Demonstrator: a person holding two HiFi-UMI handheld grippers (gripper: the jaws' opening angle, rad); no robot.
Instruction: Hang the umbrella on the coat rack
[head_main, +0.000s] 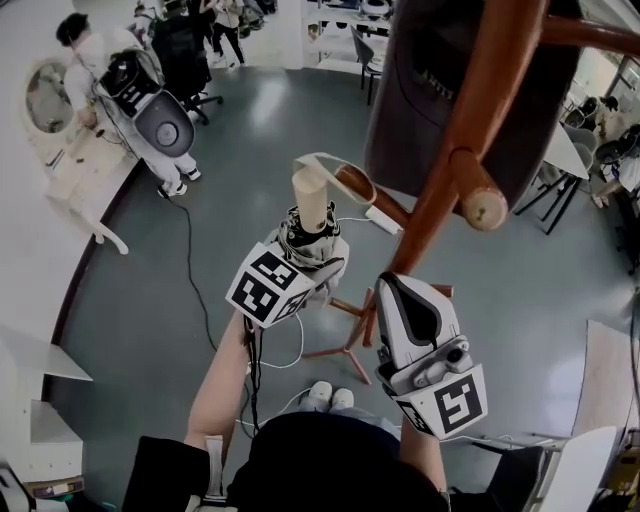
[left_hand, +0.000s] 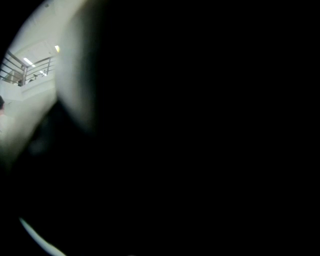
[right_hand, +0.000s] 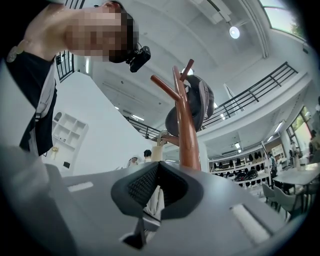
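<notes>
Clamped wide round the folded umbrella (head_main: 312, 235), left hand-held gripper (head_main: 298, 262); long axis running toward 12 o'clock, handle (head_main: 311, 198) topmost, strap loop (head_main: 316, 159) just beside low peg (head_main: 360, 186) of coat rack (head_main: 462, 150) at 1 o'clock, nearer this hand. At 4 o'clock, right hand-held gripper (head_main: 400, 292) pressed together, empty.

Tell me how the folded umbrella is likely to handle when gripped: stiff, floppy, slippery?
The umbrella probably gives under the left gripper: its bunched fabric looks soft. The smooth beige handle looks rigid, possibly slippery. Its thin strap looks floppy.
</notes>
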